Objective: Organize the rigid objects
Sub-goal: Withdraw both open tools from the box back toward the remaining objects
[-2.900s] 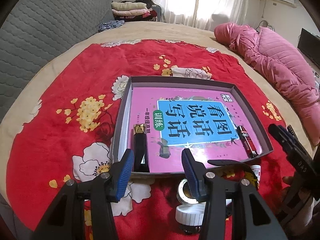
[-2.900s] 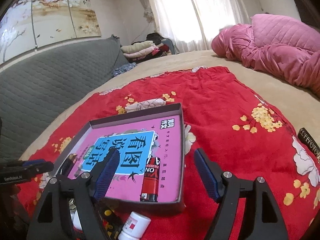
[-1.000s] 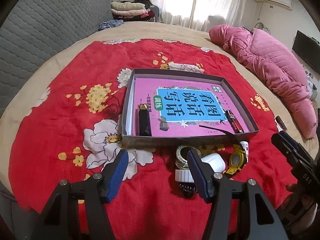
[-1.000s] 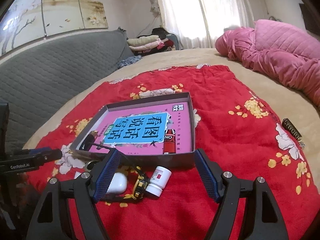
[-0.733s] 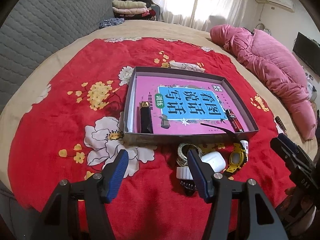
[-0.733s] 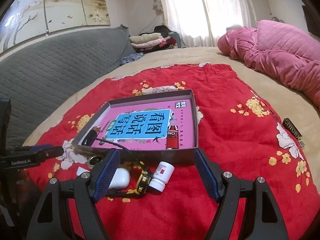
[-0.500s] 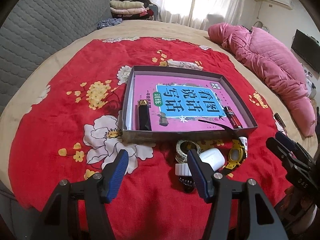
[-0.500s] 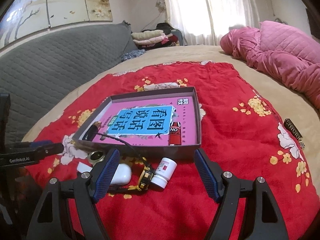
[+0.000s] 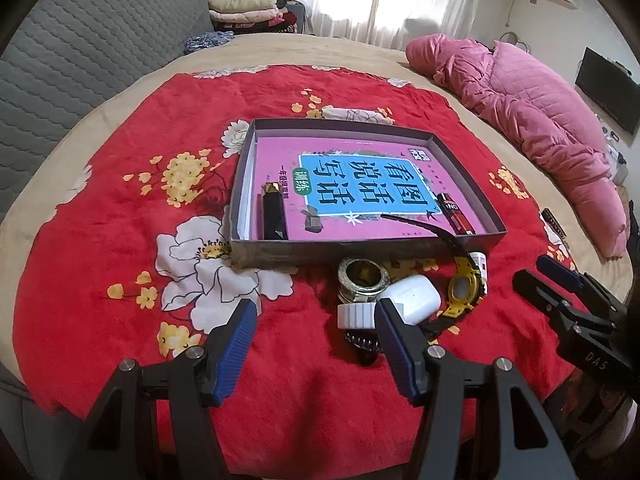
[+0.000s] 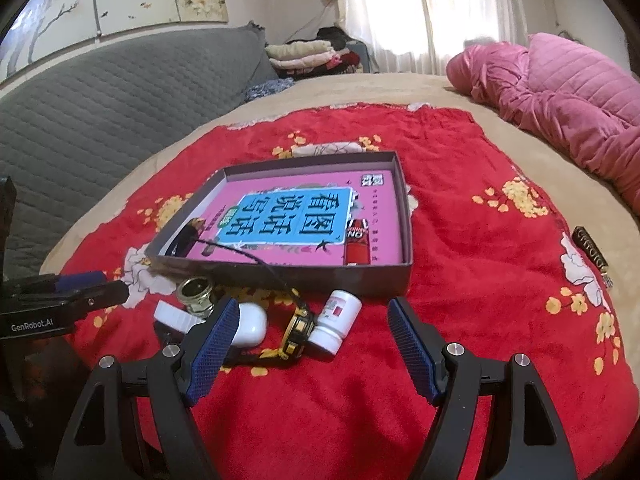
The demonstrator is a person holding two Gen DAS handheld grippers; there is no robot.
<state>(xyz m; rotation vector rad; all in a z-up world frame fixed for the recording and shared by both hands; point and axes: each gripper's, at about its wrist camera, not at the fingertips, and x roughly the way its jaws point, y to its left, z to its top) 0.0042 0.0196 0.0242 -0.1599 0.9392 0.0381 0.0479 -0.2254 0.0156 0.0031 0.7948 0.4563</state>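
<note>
A grey box [image 9: 360, 252] [image 10: 406, 236] lined with a pink book sits on the red floral blanket. It holds a black tube [image 9: 274, 214], a small clip [image 9: 312, 220] and a red lighter [image 9: 454, 212] [image 10: 357, 240]. In front of it lie a brass fitting [image 9: 362, 278] [image 10: 195, 292], a white cap [image 9: 356, 315], a white earbud case [image 9: 416, 298] [image 10: 250, 324], a yellow watch [image 9: 464, 290] [image 10: 298, 326] and a white pill bottle [image 10: 336, 320]. My left gripper [image 9: 314, 318] is open and empty, near the white cap. My right gripper [image 10: 310, 316] is open and empty, around the watch and bottle.
A dark bar-shaped object [image 10: 590, 250] lies on the blanket at the right. A pink quilt [image 9: 532, 116] is bunched at the far right. A grey quilted headboard [image 10: 100, 92] runs along the left. Folded clothes [image 9: 248, 10] lie at the back.
Both grippers have drawn back from the box toward the near edge of the blanket, so the loose items in front of the box have come into view. Both stay open.
</note>
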